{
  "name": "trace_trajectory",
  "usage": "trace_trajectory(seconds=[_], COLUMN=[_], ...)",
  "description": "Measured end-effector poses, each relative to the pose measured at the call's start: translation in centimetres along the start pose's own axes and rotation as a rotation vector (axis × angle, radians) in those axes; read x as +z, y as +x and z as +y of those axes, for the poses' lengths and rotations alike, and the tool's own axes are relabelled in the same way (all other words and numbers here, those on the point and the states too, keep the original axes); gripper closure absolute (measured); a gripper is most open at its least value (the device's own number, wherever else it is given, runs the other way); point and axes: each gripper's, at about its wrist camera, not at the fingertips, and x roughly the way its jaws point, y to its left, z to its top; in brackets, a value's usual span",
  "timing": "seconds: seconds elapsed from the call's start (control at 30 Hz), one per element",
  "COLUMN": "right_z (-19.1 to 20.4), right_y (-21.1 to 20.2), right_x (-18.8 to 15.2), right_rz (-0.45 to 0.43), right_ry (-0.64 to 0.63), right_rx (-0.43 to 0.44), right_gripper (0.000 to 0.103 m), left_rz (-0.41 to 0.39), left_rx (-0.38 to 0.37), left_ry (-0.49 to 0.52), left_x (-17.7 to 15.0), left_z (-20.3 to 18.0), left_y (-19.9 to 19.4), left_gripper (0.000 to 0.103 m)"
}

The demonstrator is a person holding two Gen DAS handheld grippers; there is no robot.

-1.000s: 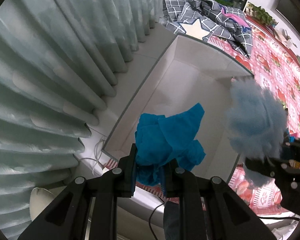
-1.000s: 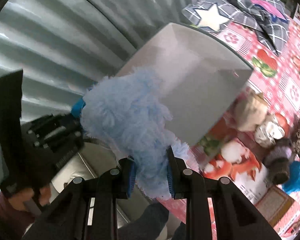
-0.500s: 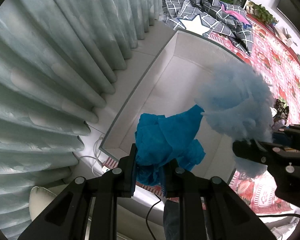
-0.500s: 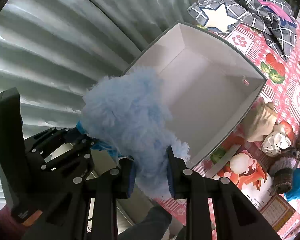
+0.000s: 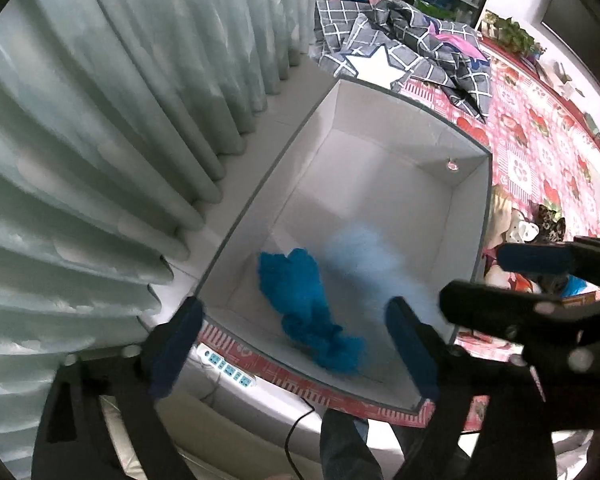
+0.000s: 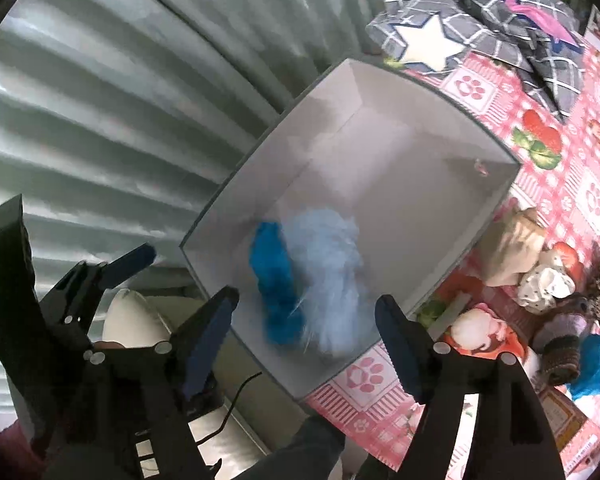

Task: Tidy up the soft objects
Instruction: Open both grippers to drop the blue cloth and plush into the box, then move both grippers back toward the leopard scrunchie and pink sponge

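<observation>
I'm letting go: left gripper [image 5: 292,344] and right gripper [image 6: 304,332], both clamped half a second ago, are gaping wide and empty; bright blue crumpled cloth [image 5: 304,300] and pale blue fluffy ball [image 6: 328,276] are dropping blurred into the white open storage box [image 5: 440,120], near corner. More soft toys [image 6: 540,280] are waiting outside.

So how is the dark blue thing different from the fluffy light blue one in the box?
The dark blue cloth is deep teal and crumpled; the light blue fluffy piece is pale, fuzzy and looks bigger. The cloth lies nearer the curtain side. Both are soft, touching, and inside the white box.
</observation>
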Motion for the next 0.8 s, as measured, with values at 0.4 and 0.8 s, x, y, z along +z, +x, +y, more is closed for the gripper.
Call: trace_trajectory(seconds=[0.4,0.8], right_z=[-4.4,-15.7], right_y=[-5.4,-15.3], right_x=[-1.4,-7.9], right_rz=[-0.051,-0.180], right_ry=[0.146,0.509], right_rx=[-0.033,0.057], right_gripper=[0.001,0.001], left_rz=[-0.056,-0.047], left_rx=[-0.139,-0.321], left_ry=[0.027,0.277], left_x=[1.5,2.8], left_z=[-2.5,-15.0], left_y=[-3.5,-5.6], left_gripper=[0.000,0.000])
